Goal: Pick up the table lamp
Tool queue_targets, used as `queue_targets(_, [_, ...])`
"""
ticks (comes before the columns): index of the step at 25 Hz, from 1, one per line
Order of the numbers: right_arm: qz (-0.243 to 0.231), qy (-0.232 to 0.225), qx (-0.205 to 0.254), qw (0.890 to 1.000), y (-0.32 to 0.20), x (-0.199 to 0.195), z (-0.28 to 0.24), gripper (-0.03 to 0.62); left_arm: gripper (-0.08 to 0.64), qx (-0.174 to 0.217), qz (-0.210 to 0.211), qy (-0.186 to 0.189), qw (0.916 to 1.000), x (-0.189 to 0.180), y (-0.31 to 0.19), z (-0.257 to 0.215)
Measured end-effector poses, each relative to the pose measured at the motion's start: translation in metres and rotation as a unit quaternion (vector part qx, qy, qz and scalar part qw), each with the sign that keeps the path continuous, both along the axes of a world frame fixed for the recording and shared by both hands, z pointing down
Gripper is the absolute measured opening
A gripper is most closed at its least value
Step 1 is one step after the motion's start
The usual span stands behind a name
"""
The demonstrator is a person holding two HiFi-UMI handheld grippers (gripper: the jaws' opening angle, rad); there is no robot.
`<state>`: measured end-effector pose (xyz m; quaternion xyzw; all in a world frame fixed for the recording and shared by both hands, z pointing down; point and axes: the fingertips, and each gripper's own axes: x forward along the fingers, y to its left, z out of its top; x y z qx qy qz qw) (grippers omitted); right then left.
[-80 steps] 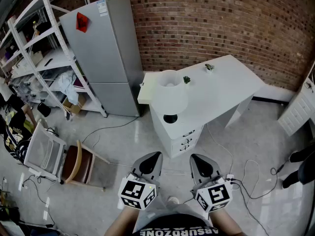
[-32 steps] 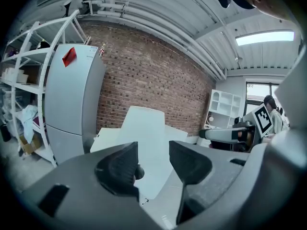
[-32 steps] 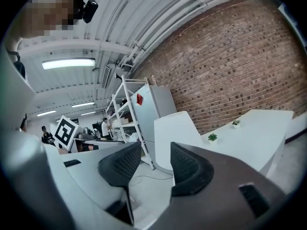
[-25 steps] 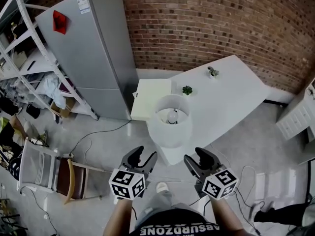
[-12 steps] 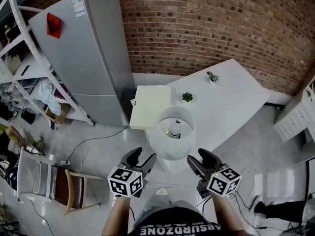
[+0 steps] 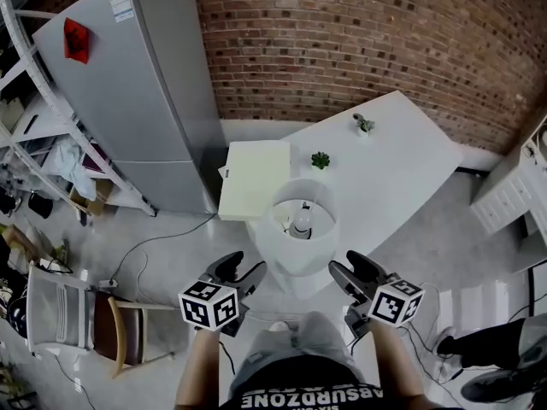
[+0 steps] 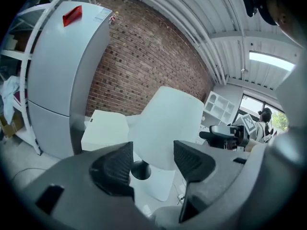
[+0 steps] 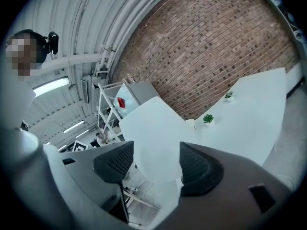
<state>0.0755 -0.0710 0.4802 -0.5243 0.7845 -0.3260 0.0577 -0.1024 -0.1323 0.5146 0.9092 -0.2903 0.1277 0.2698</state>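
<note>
The table lamp has a white drum shade and a black base. It stands at the near end of the white desk. My left gripper sits just short of the shade's lower left, jaws wide open with nothing between them. My right gripper is at the shade's lower right; its jaws are opening and hold nothing. In the left gripper view the shade shows beyond my left gripper. In the right gripper view the shade fills the gap ahead of my right gripper. Neither gripper touches the lamp.
A grey fridge stands at the left, with a cream box between it and the desk. Two small potted plants sit farther back on the desk. A chair, floor cables and metal shelving lie left; someone's legs at bottom right.
Both grippers have moved closer to the lamp, which now sits lower and nearer in the head view. Both pairs of jaws stand wider apart than a second ago.
</note>
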Motion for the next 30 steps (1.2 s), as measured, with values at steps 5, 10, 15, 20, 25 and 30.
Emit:
queue_targets(5, [-0.003,-0.02,-0.011,1.0,-0.003,0.009,0.007,0.281,0.247,-0.009,0.004,0.008,0.9999,-0.001,-0.005,0.004])
queue_targets(10, [-0.027,-0.046,-0.025,0.998,-0.012,0.013,0.014,0.305,0.247,-0.024,-0.005,0.017,0.9996,-0.005,-0.014,0.007])
queue_targets(15, [-0.067,-0.044,-0.04,0.996,-0.022,0.019,0.022,0.322,0.247,-0.057,-0.008,0.029,0.9979,-0.003,-0.016,0.018])
queue_targets(20, [-0.09,-0.056,-0.048,0.993,-0.036,0.029,0.025,0.325,0.247,-0.074,0.017,0.019,0.9969,0.007,-0.015,0.027])
queue_targets(25, [-0.089,-0.082,-0.071,0.99,-0.048,0.045,0.038,0.325,0.247,-0.095,0.009,0.035,0.9948,0.007,-0.019,0.033])
queue_targets(30, [-0.108,-0.125,-0.085,0.983,-0.06,0.05,0.045,0.325,0.247,-0.109,0.017,0.05,0.9927,0.012,-0.019,0.035])
